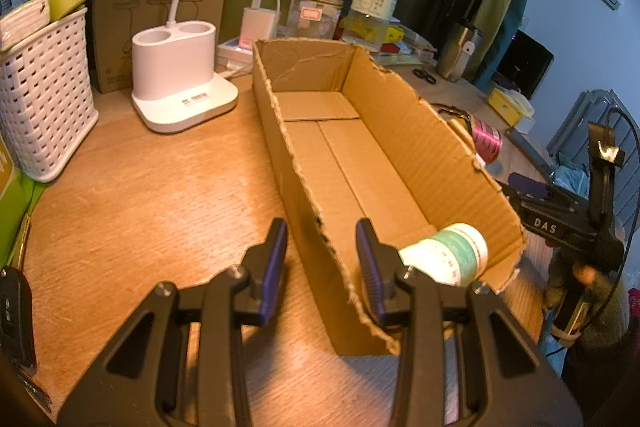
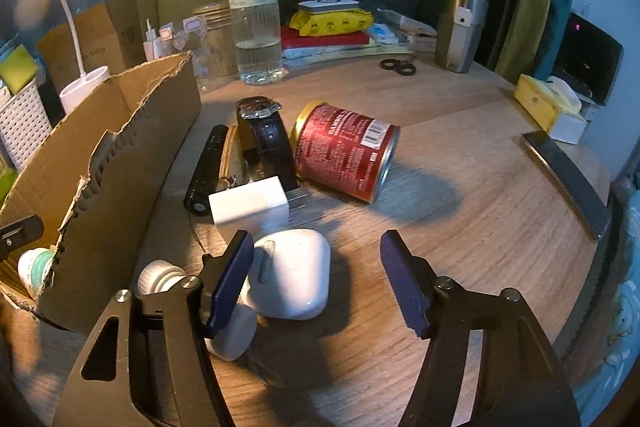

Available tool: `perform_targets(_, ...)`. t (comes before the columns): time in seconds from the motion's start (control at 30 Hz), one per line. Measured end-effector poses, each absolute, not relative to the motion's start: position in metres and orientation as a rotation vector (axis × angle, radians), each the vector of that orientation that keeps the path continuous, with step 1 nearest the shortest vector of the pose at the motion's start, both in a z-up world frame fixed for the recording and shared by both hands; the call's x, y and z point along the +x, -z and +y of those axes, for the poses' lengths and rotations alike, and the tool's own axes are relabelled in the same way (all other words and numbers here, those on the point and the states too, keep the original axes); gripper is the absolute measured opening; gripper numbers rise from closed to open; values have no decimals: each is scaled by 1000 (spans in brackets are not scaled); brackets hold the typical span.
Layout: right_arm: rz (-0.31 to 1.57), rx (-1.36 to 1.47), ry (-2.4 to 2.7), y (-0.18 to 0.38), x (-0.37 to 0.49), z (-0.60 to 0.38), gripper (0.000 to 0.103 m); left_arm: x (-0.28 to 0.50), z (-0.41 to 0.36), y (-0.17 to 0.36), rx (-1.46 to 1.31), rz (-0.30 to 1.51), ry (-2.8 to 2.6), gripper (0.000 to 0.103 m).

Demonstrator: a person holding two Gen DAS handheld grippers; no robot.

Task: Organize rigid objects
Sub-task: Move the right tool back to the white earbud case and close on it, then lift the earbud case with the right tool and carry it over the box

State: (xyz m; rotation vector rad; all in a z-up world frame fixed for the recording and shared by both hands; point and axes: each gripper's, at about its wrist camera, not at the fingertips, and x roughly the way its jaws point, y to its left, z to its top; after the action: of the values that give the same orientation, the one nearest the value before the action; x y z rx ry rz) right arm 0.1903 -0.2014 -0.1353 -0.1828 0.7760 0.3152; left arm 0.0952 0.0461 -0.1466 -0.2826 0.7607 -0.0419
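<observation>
A long open cardboard box (image 1: 384,131) lies on the wooden desk. My left gripper (image 1: 321,227) straddles its torn near wall with the jaws set narrow, holding it. A white bottle with a green label (image 1: 448,255) lies in the box's near corner. My right gripper (image 2: 316,239) stands open over a white earbud case (image 2: 292,275); the left pad overlaps the case and the right pad is well clear of it. A second white bottle (image 2: 232,335) lies under the left finger. Beyond are a white charger plug (image 2: 250,205), black flashlight (image 2: 204,167), wristwatch (image 2: 262,135) and a red can (image 2: 344,151) on its side.
A white lamp base (image 1: 180,83) and a white basket (image 1: 44,95) stand left of the box. At the back stand a water bottle (image 2: 254,7) and a steel tumbler (image 2: 458,31). On the right are a phone (image 2: 564,179) and a tissue box (image 2: 544,107). A car key (image 1: 14,315) lies near left.
</observation>
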Motion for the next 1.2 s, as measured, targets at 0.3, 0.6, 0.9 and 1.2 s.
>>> perform_targets(0.3,829,-172,-342,142,200,-198,69,95,46,146,-282,761,42,37)
perform_targets(0.6,857,-138,-379,143,204,-199,51,95,46,146,-283,761,42,37)
perform_targets(0.9,839,-151,-355,140,201,-200,50,95,46,146,-283,761,42,37)
perform_targets(1.2,795,-127,-326,124,198,-210,50,96,46,146,-282,761,42,37)
